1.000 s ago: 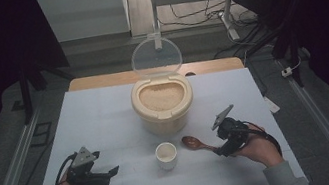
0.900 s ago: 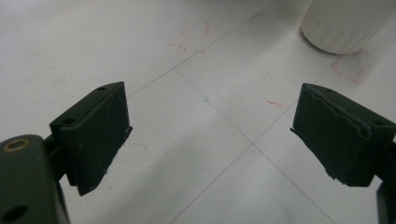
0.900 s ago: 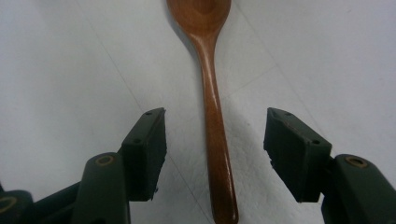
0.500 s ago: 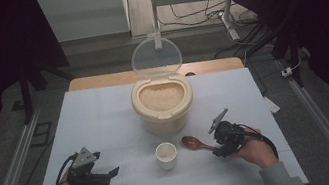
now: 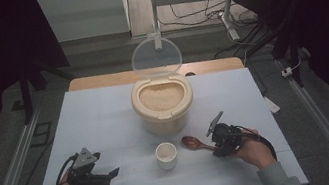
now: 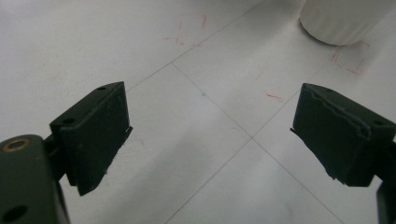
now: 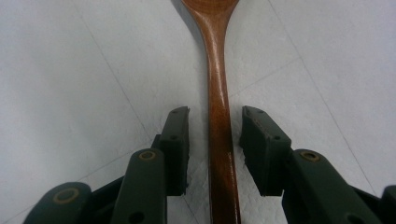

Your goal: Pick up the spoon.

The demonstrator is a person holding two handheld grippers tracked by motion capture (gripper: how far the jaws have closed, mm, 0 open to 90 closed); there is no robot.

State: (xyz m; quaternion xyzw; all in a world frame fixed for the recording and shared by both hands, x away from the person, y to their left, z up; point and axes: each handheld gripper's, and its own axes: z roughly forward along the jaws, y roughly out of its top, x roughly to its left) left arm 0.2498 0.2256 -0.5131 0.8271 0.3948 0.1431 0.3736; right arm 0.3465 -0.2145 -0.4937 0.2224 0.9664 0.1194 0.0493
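Observation:
A brown wooden spoon [image 5: 193, 142] lies on the white table [image 5: 97, 124], bowl end toward the small white cup [image 5: 166, 155]. My right gripper [image 5: 216, 145] sits low over the spoon's handle [image 7: 219, 107]. Its jaws have just been closing and now straddle the handle, with a narrow gap left on each side, so it is open [image 7: 215, 122]. At the near left, my left gripper [image 5: 111, 174] rests on the table, wide open [image 6: 210, 112] with nothing between its fingers. The cup's base [image 6: 343, 18] shows beyond it.
A cream container [image 5: 163, 104] full of rice stands behind the cup, its clear round lid [image 5: 156, 57] propped upright. Faint red marks [image 6: 191, 28] and thin grid lines cross the tabletop. Table edges run near both forearms.
The right gripper has slid a little left along the spoon's handle and narrowed its jaws around it. The left hand, spoon and cup have stayed put.

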